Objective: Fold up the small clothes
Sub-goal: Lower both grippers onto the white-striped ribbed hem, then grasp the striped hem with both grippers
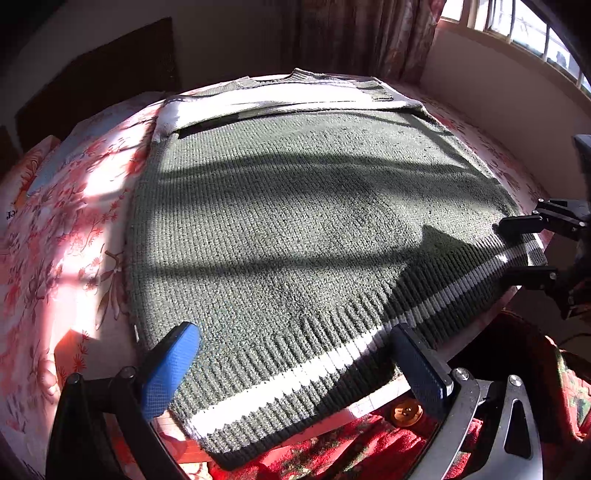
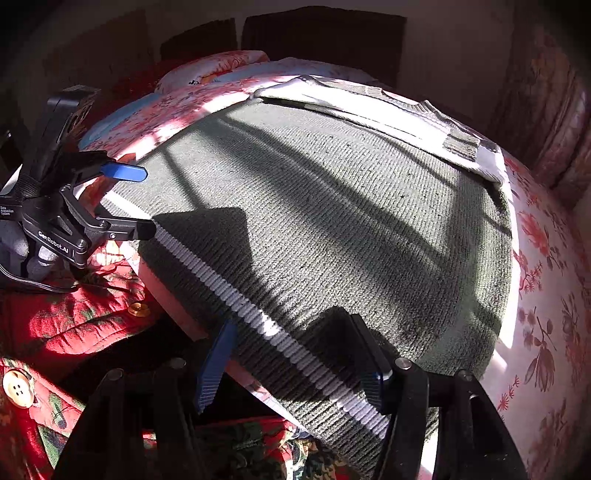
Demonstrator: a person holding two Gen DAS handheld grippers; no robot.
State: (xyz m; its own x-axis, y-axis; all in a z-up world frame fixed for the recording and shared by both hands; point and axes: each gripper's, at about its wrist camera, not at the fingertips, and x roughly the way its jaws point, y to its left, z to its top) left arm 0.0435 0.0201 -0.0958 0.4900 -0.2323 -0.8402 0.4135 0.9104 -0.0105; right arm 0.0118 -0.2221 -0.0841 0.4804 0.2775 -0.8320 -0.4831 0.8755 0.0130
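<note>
A grey-green knit sweater (image 1: 295,206) lies flat on the bed, its sleeves folded across the far collar end. Its ribbed hem with a white stripe (image 1: 295,376) hangs slightly over the near bed edge. My left gripper (image 1: 295,369) is open and straddles the hem's left part, the blue pad (image 1: 170,369) resting on the knit. It also shows in the right wrist view, where the left gripper (image 2: 144,201) stands at the hem's far corner. My right gripper (image 2: 293,363) is open around the hem (image 2: 280,336), one finger above the cloth and one below the bed edge. The left wrist view shows the right gripper (image 1: 522,251) at the hem's other corner.
The bed carries a pink floral sheet (image 1: 66,240), with a pillow (image 2: 207,70) and a dark headboard (image 2: 325,33) at its far end. A curtain (image 1: 362,33) and a window (image 1: 517,26) stand behind. A person's red floral garment with buttons (image 2: 55,332) is below the near edge.
</note>
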